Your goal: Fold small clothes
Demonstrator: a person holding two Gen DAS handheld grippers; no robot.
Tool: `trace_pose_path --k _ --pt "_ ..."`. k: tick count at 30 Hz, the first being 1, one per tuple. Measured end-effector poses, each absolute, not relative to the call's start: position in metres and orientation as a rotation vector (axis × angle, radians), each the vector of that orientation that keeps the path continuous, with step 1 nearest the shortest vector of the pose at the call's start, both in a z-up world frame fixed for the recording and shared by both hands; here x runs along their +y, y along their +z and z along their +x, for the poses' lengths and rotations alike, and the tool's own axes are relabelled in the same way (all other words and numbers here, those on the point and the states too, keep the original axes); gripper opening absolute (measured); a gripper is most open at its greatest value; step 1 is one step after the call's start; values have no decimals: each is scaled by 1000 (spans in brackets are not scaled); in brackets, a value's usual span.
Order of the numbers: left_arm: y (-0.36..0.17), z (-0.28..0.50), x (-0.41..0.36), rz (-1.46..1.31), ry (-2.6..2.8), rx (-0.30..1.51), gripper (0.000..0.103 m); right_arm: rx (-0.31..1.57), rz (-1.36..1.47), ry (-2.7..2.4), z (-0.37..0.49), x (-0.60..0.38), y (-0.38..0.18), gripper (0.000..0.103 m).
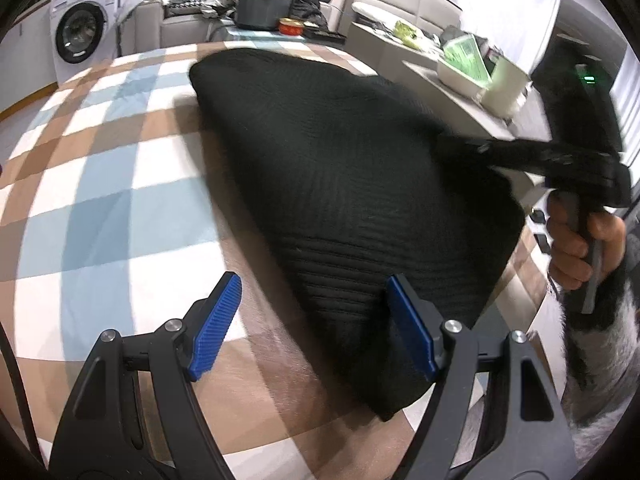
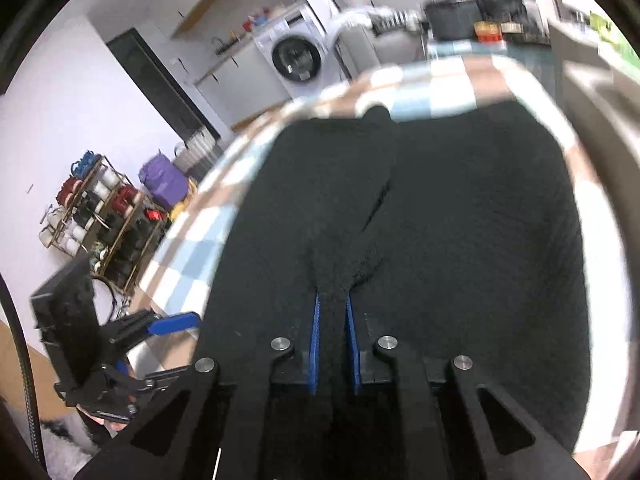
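A black ribbed knit garment (image 1: 340,184) lies spread on the checked tablecloth (image 1: 100,208). My left gripper (image 1: 312,320) is open and empty, with its blue pads (image 1: 218,324) just above the garment's near edge. My right gripper (image 2: 333,320) is shut on a bunched fold of the black garment (image 2: 480,220) and lifts it. In the left wrist view the right gripper (image 1: 460,146) reaches in from the right, held by a hand. In the right wrist view the left gripper (image 2: 172,326) shows at the lower left, open.
A washing machine (image 1: 80,32) stands at the back left. A dark pot (image 1: 264,8) and a red tin (image 1: 290,26) sit beyond the table. A side shelf on the right holds a white box (image 1: 476,68). A rack of spools (image 2: 100,216) stands on the floor.
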State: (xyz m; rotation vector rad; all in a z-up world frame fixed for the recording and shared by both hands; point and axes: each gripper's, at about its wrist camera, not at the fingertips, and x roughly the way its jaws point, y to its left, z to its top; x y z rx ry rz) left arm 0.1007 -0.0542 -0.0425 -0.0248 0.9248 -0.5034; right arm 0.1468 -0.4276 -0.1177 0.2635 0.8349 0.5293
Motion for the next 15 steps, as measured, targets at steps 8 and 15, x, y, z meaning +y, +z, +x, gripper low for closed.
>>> trace_pose_path --k 8,15 --pt "-25 101 -41 -83 -492 886 73 671 114 424 106 -450 -52 11" --pt "-46 117 -49 -167 -519 967 73 833 133 183 122 -501 -124 12"
